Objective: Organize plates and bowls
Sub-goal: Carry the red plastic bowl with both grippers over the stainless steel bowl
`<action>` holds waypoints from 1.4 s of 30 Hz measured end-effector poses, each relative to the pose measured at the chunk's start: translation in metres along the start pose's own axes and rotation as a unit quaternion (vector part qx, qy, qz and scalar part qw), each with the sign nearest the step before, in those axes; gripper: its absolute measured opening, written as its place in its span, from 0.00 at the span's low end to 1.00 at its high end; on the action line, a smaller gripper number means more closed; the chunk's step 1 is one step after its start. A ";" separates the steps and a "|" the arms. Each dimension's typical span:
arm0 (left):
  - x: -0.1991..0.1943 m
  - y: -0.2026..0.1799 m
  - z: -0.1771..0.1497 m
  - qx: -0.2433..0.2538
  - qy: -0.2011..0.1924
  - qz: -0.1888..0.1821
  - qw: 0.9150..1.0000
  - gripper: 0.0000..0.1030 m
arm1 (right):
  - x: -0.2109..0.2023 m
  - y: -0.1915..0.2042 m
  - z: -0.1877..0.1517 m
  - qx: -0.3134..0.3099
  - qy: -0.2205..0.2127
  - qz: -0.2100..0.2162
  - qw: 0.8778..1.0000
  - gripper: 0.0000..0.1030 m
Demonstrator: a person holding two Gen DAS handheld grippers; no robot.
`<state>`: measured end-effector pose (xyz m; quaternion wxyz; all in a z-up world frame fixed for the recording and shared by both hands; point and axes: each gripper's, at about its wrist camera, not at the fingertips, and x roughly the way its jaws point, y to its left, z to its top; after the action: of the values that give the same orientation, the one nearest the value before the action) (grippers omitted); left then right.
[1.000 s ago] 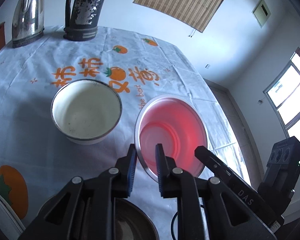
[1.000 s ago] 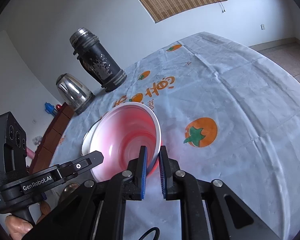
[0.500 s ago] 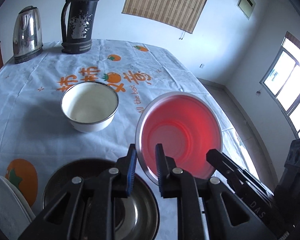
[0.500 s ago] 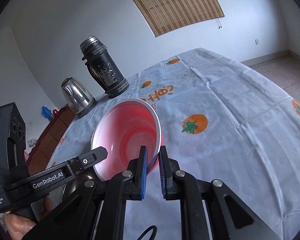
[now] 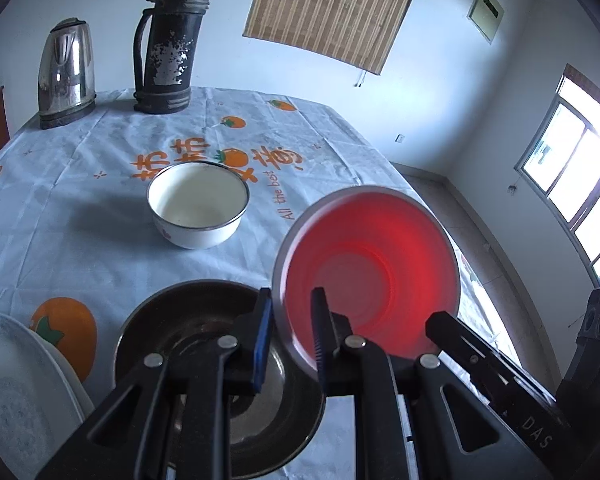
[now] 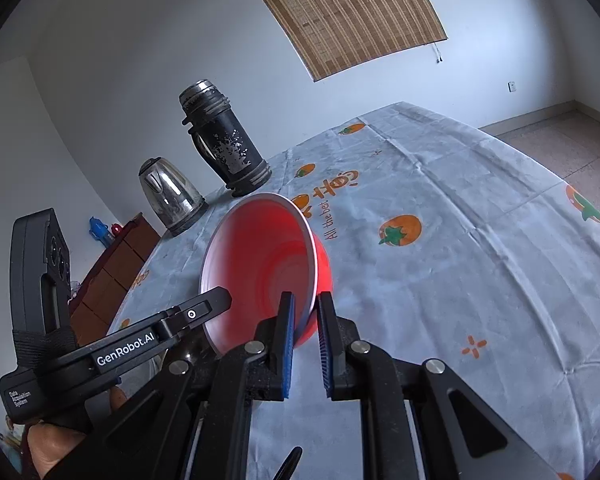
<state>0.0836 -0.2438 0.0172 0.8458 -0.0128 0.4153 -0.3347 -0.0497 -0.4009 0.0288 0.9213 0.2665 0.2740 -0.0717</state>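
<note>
A red bowl (image 5: pixel 372 264) with a pale rim hangs tilted above the table, its opening turned toward the left wrist camera. My left gripper (image 5: pixel 291 320) is shut on its near-left rim. My right gripper (image 6: pixel 305 332) is shut on the opposite rim of the red bowl (image 6: pixel 260 264). Below and left of it sits a dark metal bowl (image 5: pixel 204 328). A white enamel bowl (image 5: pixel 198 208) stands farther back on the cloth. A white plate (image 5: pixel 12 392) lies at the near left edge.
A steel kettle (image 5: pixel 66 72) and a black thermos (image 5: pixel 168 44) stand at the far end of the table, which is covered by a white tablecloth (image 6: pixel 440 280) printed with oranges. A dark wooden cabinet (image 6: pixel 112 264) stands beyond the table's left side. A window is at right.
Both grippers have lifted the red bowl and drawn it back toward the near edge. The dark metal bowl and white plate have come into the left wrist view.
</note>
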 end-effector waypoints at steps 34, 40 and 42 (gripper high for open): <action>-0.065 0.048 -0.030 -0.021 -0.052 0.043 0.998 0.15 | -0.017 0.055 -0.041 0.025 0.023 0.076 0.997 0.12; -0.057 0.055 -0.034 -0.024 -0.038 0.051 0.998 0.15 | -0.008 0.054 -0.047 0.036 0.041 0.082 0.995 0.12; -0.054 0.055 -0.036 -0.023 -0.034 0.055 0.998 0.15 | -0.005 0.054 -0.048 0.037 0.043 0.081 0.995 0.12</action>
<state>0.0656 -0.1605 0.0152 0.8759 -0.0212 0.3942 -0.2775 -0.0613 -0.3300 0.0219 0.9009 0.3243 0.2885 0.0044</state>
